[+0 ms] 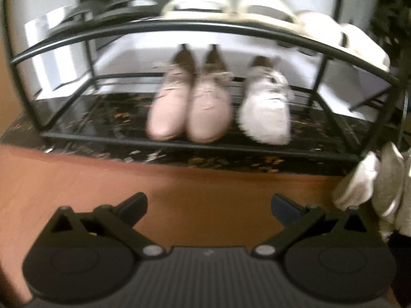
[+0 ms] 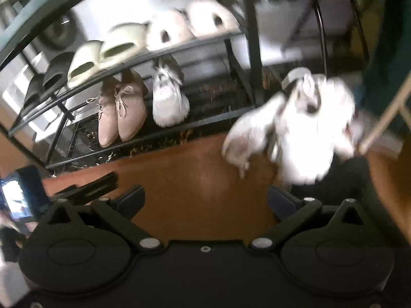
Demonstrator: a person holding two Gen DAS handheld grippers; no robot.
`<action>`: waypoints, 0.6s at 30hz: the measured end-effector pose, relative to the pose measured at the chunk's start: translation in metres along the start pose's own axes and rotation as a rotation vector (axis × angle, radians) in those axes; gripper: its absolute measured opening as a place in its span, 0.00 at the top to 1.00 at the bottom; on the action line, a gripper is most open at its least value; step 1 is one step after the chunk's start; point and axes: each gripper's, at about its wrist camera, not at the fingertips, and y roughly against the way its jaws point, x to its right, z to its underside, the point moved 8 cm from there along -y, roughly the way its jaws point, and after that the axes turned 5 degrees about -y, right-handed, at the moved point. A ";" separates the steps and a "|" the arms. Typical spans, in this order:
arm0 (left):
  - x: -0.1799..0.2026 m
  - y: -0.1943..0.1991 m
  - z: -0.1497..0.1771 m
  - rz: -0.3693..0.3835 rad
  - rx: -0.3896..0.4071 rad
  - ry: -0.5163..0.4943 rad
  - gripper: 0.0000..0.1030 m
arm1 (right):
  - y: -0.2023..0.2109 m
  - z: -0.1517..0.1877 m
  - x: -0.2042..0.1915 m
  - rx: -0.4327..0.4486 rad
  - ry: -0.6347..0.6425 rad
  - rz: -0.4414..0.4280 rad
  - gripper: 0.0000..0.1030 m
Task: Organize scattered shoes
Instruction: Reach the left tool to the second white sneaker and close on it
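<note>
While both wrist views are smearing with blur, a black metal shoe rack (image 1: 205, 29) is standing on a dark speckled mat (image 1: 108, 118), and the mat is lying on an orange-brown wood floor (image 1: 179, 184).

Reading left to right on the upper shelf: a pair of black slides (image 2: 48, 77) is sitting at the left end, a pair of pale green slides (image 2: 108, 51) is resting beside them, and a pair of fluffy white slippers (image 2: 192, 23) is filling the right end.

Lower shelf, left to right: the left part is showing only bars and mat, a pair of pink lace-up shoes (image 1: 190, 102) is sitting side by side near the middle with toes facing outward, and one white sneaker (image 1: 267, 107) is standing just to their right, apart from them.

A light wall is showing behind the rack.

Off the rack's right end, a second white sneaker (image 2: 303, 128) is lying on the floor, heavily blurred, so its exact pose cannot be told.

The left gripper (image 1: 209, 206) is hovering over bare floor with jaws spread and nothing between them. The right gripper (image 2: 205, 200) is likewise hanging over floor, jaws spread wide and empty, with the loose sneaker just beyond its right finger (image 2: 282, 202).
</note>
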 end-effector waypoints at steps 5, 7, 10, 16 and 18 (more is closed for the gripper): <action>0.082 -0.010 -0.027 0.127 0.061 -0.081 0.01 | 0.041 -0.044 0.028 0.227 -0.178 -0.041 0.00; 0.108 -0.013 -0.033 0.182 0.070 -0.103 0.01 | 0.062 -0.060 0.047 0.342 -0.262 -0.043 0.00; 0.166 -0.021 -0.049 0.312 0.044 -0.120 0.01 | 0.089 -0.076 0.077 0.500 -0.364 -0.010 0.00; 0.227 -0.045 -0.052 0.402 -0.056 -0.104 0.01 | 0.092 -0.076 0.105 0.510 -0.456 0.002 0.00; 0.236 -0.055 -0.048 0.430 -0.107 -0.065 0.01 | 0.087 -0.075 0.102 0.478 -0.458 -0.025 0.00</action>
